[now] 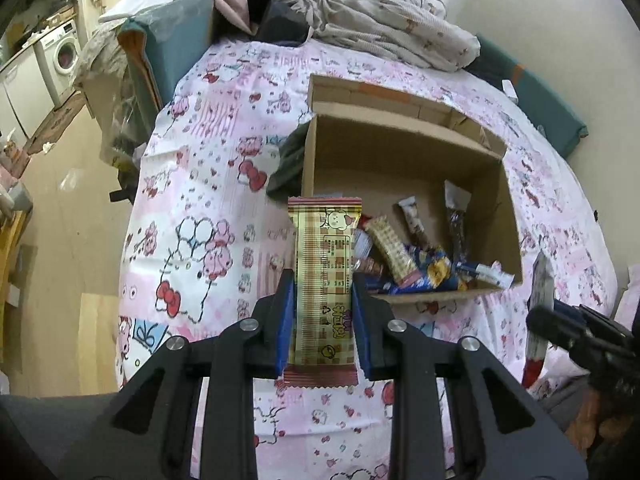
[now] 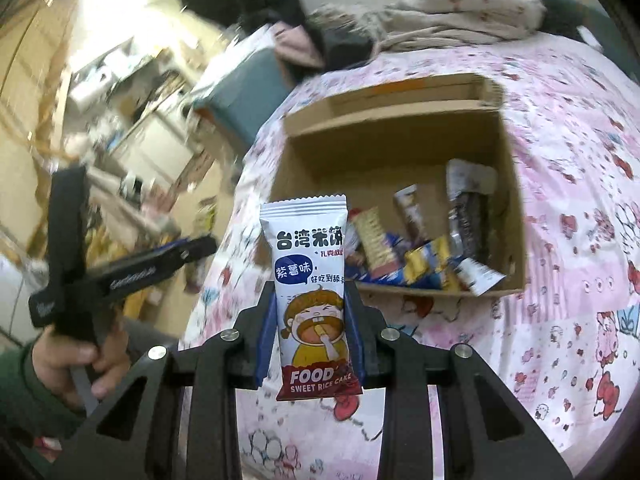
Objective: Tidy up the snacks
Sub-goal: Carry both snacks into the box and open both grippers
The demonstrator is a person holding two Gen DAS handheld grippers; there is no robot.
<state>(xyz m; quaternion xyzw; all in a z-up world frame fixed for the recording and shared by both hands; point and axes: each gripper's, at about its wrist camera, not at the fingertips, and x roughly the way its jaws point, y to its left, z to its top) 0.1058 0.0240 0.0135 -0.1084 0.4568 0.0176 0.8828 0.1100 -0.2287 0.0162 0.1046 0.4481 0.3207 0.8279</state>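
Note:
My left gripper (image 1: 323,280) is shut on a beige plaid snack bar (image 1: 325,276) and holds it upright above the bed, just short of the near left corner of an open cardboard box (image 1: 400,148). My right gripper (image 2: 310,292) is shut on a white sweet rice cake packet (image 2: 310,292), also upright, in front of the same box (image 2: 384,136). Several wrapped snacks (image 1: 424,260) lie in the near part of the box and also show in the right wrist view (image 2: 424,252). The right gripper and its packet (image 1: 538,320) show at the right edge of the left view.
The box sits on a bed with a pink cartoon sheet (image 1: 208,200). Crumpled bedding (image 1: 392,24) lies beyond the box. A dark cloth (image 1: 288,164) lies beside the box's left wall. The bed's left edge drops to the floor (image 1: 72,208). The left gripper and the hand holding it (image 2: 92,280) show at left.

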